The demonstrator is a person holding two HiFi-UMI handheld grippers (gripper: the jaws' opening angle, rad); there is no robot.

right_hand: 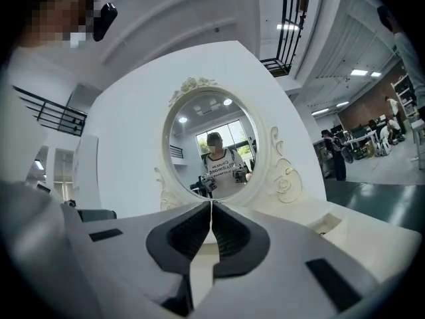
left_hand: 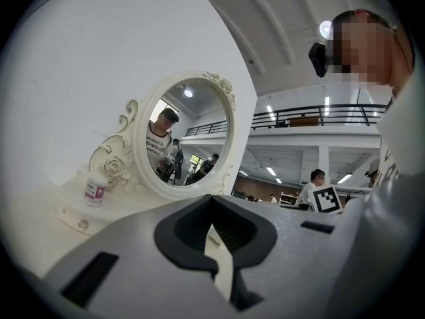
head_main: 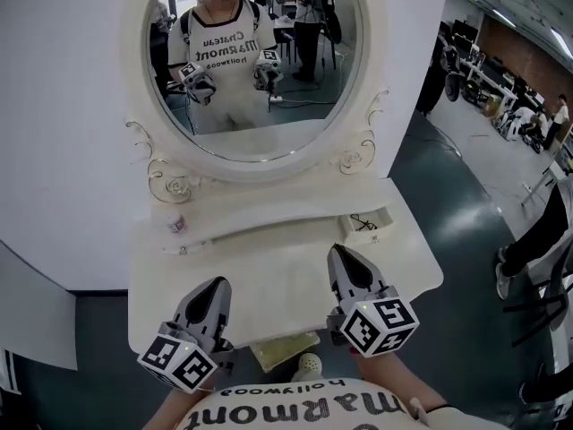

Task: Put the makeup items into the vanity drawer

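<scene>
left gripper (head_main: pixel 215 283) and right gripper (head_main: pixel 341 252) side by side over vanity (head_main: pixel 269 271), jaws together, empty

Small bottle (head_main: pixel 175 224), perhaps makeup, on white vanity (head_main: pixel 269 276)

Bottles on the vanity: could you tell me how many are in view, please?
1: a small pink-labelled bottle on the raised shelf, left of the mirror; more may be hidden.

My grey, wedge-shaped left gripper (head_main: pixel 213 285) and right gripper (head_main: pixel 341 253) carry black jaw pads and white cubes with black square markers; my white T-shirt (head_main: pixel 295 408) bears dark lettering.
</scene>
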